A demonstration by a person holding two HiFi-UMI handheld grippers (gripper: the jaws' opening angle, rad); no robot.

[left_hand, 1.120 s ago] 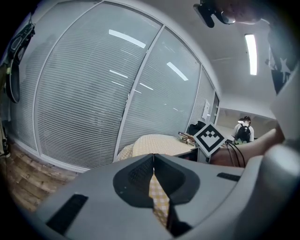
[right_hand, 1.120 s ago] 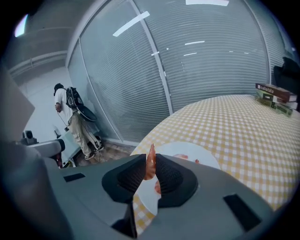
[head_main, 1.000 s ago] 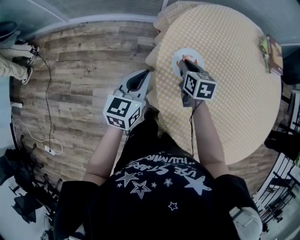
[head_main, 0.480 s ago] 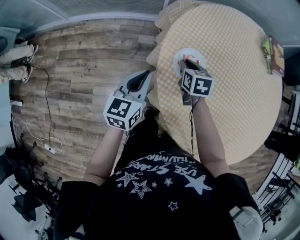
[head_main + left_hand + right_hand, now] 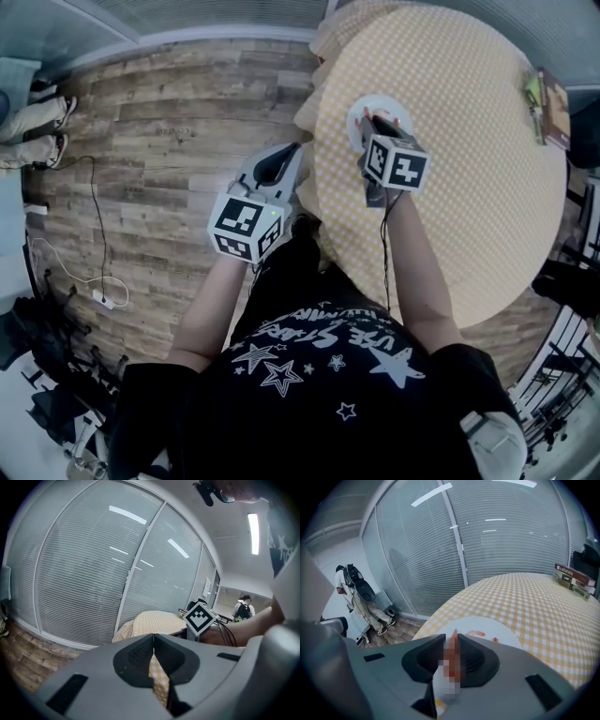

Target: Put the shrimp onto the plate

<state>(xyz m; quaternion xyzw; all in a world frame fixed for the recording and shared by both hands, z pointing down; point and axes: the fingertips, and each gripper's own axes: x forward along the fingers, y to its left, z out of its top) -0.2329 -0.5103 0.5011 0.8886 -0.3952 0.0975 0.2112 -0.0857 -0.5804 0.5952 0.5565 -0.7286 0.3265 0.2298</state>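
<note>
A black T-shirt [image 5: 319, 375] printed with white stars fills the bottom of the head view. Ahead of it, the left gripper [image 5: 281, 161] is held over the wooden floor [image 5: 159, 141], just beside the edge of a round table [image 5: 469, 187]. Its jaws are pressed together with nothing caught between them; only yellow checked cloth is seen past their slit.

The right gripper [image 5: 451, 639] is held over the near left part of the table. Its jaws are clenched on an orange-red shrimp [image 5: 452, 651], whose tip sticks out past them. Just beyond and below the held shrimp, a white plate [image 5: 499, 627] is set on the cloth. A second shrimp [image 5: 476, 633], pinkish, and a small red scrap [image 5: 495, 640] are lying on it.

Farther off, a stack of books [image 5: 574, 581] is placed at the far right edge of the table. Beyond everything, a glass wall with closed blinds [image 5: 511, 545] is seen, and a person with a backpack [image 5: 349, 590] is seen at its left.
</note>
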